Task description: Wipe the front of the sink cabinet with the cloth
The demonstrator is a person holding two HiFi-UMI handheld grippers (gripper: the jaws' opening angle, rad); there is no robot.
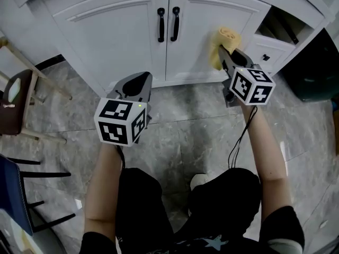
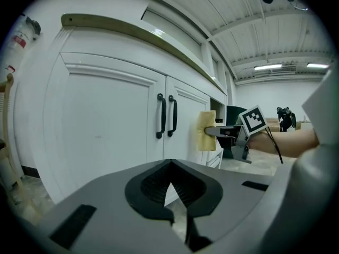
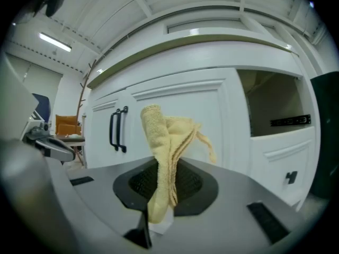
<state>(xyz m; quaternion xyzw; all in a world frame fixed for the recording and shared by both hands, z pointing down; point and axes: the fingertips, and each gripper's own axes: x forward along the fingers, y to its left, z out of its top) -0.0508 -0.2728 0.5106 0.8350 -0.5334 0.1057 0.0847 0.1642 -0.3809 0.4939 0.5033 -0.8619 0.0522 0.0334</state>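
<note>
The right gripper [image 1: 225, 55] is clenched on the yellow cloth [image 1: 222, 42] and presses it flat to the white cabinet [image 1: 111, 30]. The cloth sits on the right door [image 1: 212, 15], towards that door's right edge and about level with the two black handles [image 1: 168, 24] at the centre seam. In the right gripper view the cloth [image 3: 165, 136] rises bunched and folded from between the pads, with a loose corner hanging to the right.

The left gripper [image 1: 139, 81] hangs over the grey floor [image 1: 180, 126], short of the left door [image 1: 106, 20] and touching nothing. Its jaws are closed together with nothing between them — only floor and door show past the tips in its own view [image 2: 170, 183].

Right of the cloth is a drawer [image 1: 267, 54] with a small dark knob, below an open compartment. A chair [image 1: 18, 99] stands at the far left — well apart from both grippers.
</note>
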